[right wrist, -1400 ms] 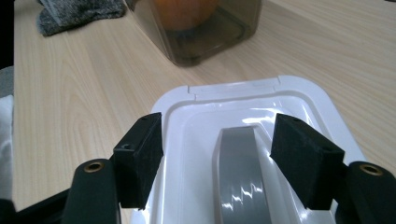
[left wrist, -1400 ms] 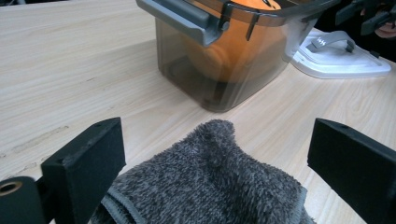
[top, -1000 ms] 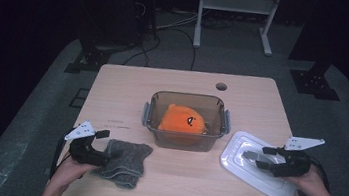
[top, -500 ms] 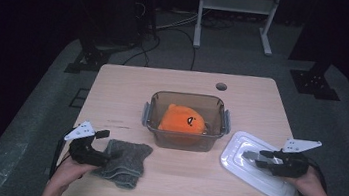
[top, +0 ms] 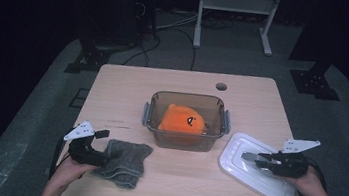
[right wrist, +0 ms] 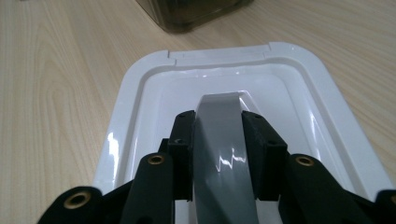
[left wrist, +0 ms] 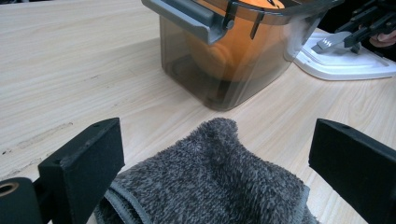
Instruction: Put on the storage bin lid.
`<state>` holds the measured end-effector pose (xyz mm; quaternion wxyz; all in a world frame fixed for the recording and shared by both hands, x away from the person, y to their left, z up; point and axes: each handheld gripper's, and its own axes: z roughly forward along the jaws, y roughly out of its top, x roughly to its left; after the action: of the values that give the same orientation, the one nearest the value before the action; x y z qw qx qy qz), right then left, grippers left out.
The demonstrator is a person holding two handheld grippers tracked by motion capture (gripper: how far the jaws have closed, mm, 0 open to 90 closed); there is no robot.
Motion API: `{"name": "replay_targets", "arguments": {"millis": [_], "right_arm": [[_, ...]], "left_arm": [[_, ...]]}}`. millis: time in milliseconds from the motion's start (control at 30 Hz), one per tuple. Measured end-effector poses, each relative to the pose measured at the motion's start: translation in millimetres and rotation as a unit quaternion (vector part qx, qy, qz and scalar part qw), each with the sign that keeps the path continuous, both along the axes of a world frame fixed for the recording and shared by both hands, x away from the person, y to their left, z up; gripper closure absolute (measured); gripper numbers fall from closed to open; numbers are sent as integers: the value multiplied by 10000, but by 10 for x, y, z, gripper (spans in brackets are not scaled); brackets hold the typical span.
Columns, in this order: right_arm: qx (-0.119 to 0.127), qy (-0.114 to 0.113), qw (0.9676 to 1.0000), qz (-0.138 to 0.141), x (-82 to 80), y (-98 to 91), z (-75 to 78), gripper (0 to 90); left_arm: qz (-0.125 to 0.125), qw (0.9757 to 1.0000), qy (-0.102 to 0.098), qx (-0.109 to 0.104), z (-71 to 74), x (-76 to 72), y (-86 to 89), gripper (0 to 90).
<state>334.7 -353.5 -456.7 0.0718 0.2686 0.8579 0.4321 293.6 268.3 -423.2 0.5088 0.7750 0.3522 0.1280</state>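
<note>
Left tool (top: 102, 145): jaws wide, straddling grey towel (top: 123, 162) at near left of surface (top: 123, 91); pads not pressing.
Centre: clear brown container (top: 185, 121), latches open, orange plush toy (top: 182, 121) inside.
Right: white lid (top: 254, 171) flat on surface, just beside container.
Right tool (right wrist: 218, 154): jaws just closing, now clamped on lid's grey handle (right wrist: 223, 140).
</note>
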Motion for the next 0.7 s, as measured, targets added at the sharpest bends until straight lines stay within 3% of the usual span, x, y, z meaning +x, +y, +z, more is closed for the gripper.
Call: {"name": "replay_targets", "arguments": {"millis": [333,700], "right_arm": [[105,-140,9997,150,3,25,238,654],[116,-336,9989,316,-29,14,627,654]], "left_arm": [[-24,10000,-3,19,-4,5,-1,25],[-15,10000,-6,-5,4,2,9,25]]}}
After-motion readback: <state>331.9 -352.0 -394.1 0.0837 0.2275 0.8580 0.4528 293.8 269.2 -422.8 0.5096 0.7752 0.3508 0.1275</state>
